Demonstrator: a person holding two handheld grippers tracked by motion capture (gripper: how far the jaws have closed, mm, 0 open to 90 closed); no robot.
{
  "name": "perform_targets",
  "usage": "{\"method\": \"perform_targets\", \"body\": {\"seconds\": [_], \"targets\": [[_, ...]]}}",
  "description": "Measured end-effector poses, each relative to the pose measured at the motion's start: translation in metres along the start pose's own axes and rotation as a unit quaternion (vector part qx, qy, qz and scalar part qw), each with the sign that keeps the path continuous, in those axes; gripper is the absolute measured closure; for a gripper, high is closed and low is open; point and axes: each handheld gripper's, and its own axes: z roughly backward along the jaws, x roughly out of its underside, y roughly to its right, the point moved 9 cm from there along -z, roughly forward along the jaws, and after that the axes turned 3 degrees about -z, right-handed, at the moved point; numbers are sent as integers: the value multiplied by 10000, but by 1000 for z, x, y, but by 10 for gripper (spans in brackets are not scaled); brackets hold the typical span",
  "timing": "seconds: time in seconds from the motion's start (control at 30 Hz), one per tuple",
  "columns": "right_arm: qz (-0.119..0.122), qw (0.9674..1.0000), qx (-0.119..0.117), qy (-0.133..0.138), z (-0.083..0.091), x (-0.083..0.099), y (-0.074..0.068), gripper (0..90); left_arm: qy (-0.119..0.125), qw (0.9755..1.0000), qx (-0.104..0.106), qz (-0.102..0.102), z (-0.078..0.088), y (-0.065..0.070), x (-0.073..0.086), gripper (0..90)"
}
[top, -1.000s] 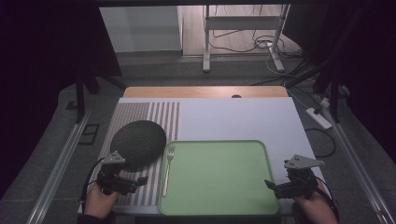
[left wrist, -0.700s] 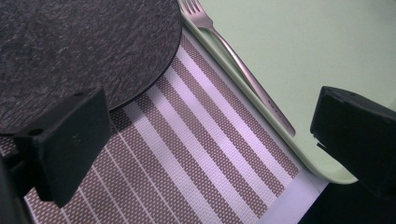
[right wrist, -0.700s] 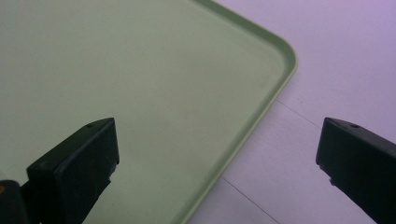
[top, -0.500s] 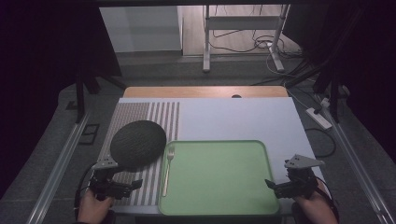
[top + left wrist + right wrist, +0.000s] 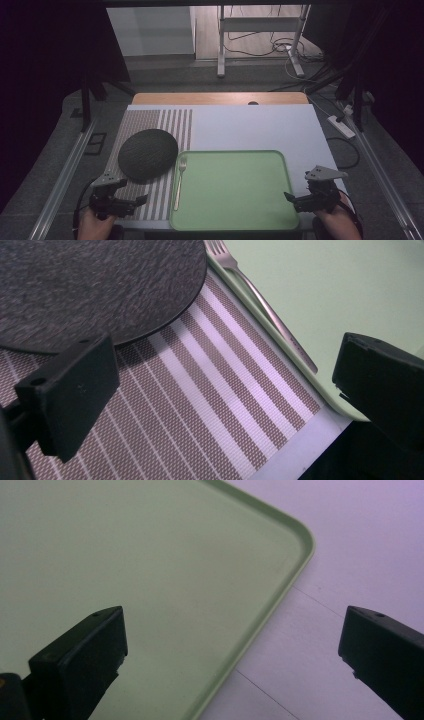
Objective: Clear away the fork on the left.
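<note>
Fork [image 5: 180,180] is the thing closest to your left claw [image 5: 136,201]. It is a silver fork, and it lies flat with its prongs pointing to the far side. It sits just left of the green tray [image 5: 235,220], right along the tray's left rim, and on the striped mat [image 5: 150,125]. In the left gripper view you see the fork [image 5: 260,305] resting against the tray's edge [image 5: 300,375].

Just left of the fork lies a dark round plate [image 5: 147,154]. The plate rests on the striped mat too, and its near edge sits close to your left claw. In the left gripper view the plate [image 5: 100,285] covers the far left part of the mat [image 5: 200,405].

Your left claw is near the front left corner of the table [image 5: 250,125], low over the mat. Its jaws stand wide apart, and nothing is between them. It is near the fork's handle but not touching it.

Your right claw [image 5: 292,199] is at the near right corner of the tray. Its jaws are wide apart too, and they hold nothing. In the right gripper view the tray's rounded corner [image 5: 295,545] lies between the two jaws, with the pale table [image 5: 360,545] beside it.

The tray has nothing on it. The mat covers the left part of the table, and the tray takes up the near middle.
</note>
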Motion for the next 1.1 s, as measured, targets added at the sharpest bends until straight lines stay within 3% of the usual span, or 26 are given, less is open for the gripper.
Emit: {"method": "perform_targets", "body": {"seconds": [0.3, 0.93, 1.1], "targets": [[-53, 10000, 18, 14, 0, 0, 1, 0, 84, 9998, -166, 62, 10, -4, 6, 0], [-186, 9998, 43, 90, 2, -1, 3, 0, 2, 9986, -522, 72, 21, -8, 19, 0], [-193, 9998, 50, 83, 1, -1, 4, 0, 27, 9987, -497, 98, 23, -8, 19, 0]]}}
